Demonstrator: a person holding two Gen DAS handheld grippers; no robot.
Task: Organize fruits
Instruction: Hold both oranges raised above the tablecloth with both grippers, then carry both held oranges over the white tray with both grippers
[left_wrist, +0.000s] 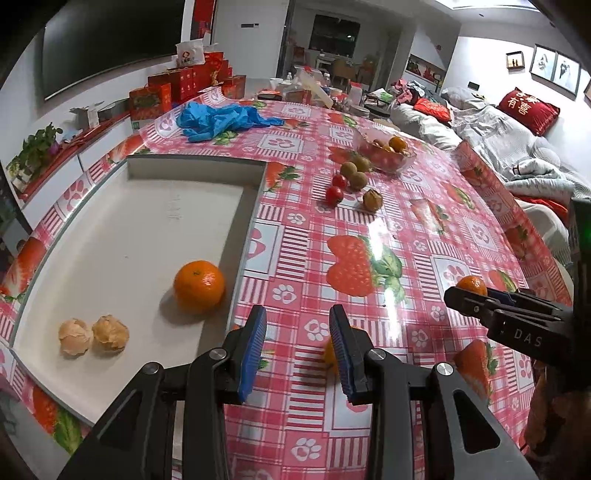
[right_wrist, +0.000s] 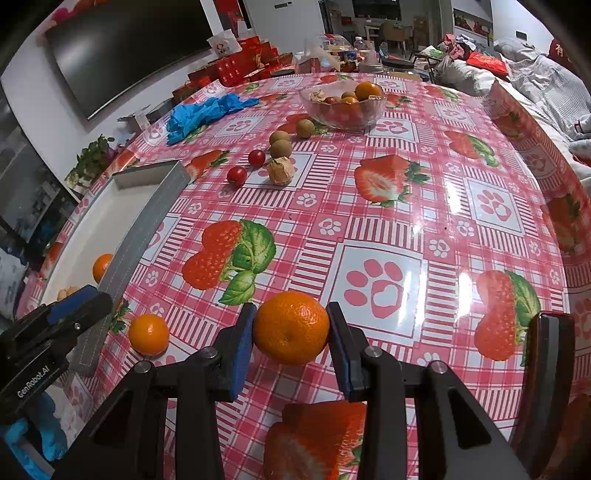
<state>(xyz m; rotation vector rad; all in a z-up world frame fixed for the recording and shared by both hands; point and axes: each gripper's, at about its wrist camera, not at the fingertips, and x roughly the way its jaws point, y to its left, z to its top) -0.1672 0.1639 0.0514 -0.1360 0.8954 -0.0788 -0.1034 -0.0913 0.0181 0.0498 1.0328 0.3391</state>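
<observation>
Gripping one mandarin (right_wrist: 291, 328) between both blue pads, right gripper (right_wrist: 291, 345) jaws pressing its sides above the desk (right_wrist: 424, 192). Hovering with narrow, empty jaws, left gripper (left_wrist: 297, 350), beside a loose mandarin (right_wrist: 149, 334). Sitting in the white tray (left_wrist: 129, 236): one orange (left_wrist: 199, 287), two husked fruits (left_wrist: 94, 335). Lying farther off: three kiwis (left_wrist: 355, 171), two tomatoes (left_wrist: 336, 188), one glass bowl (right_wrist: 345, 105).

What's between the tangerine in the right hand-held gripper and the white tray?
The tray's raised side wall, plus a loose tangerine lying on the tablecloth just outside it. The left hand-held gripper also sits at that near corner. The held tangerine must go over the wall.
</observation>
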